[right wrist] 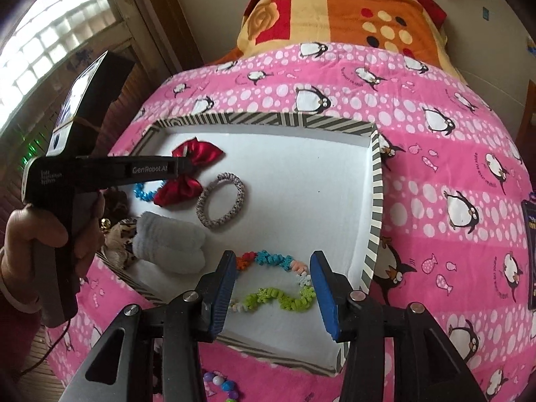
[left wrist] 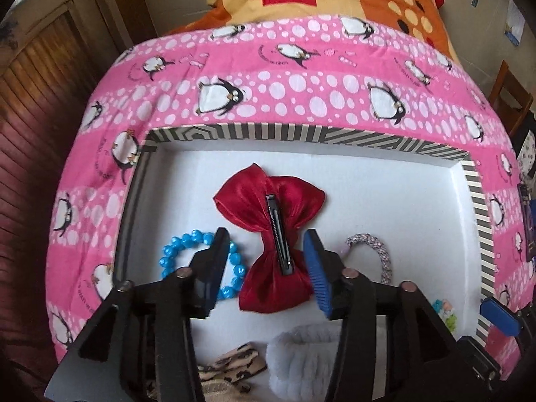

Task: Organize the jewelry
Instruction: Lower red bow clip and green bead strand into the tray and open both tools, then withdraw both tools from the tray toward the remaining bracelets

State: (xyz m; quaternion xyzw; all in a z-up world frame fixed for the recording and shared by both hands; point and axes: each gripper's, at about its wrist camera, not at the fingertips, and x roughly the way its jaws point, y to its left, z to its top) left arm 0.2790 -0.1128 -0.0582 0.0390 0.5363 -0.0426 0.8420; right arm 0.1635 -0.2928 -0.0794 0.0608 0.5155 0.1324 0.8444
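Red satin bow hair clip [left wrist: 268, 231] lies in the striped-rim white tray [left wrist: 301, 134], between the left gripper [left wrist: 264, 251] fingers, spread wide. Probably light and floppy; I'd pinch the stiff metal clip. Right gripper [right wrist: 273, 288] also gapes wide.

In the left wrist view, the left hand-held gripper [left wrist: 266, 258] is covering part of the blue bead bracelet [left wrist: 187, 251] and the lower edges of the red bow clip [left wrist: 268, 231]. The leopard-print scrunchie [left wrist: 231, 365] is running off the bottom edge. In the right wrist view, the right hand-held gripper [right wrist: 273, 284] is hiding the ends of the colourful spiral bracelet [right wrist: 278, 296], and loose beads [right wrist: 219, 382] at the bed's near edge are being cut off
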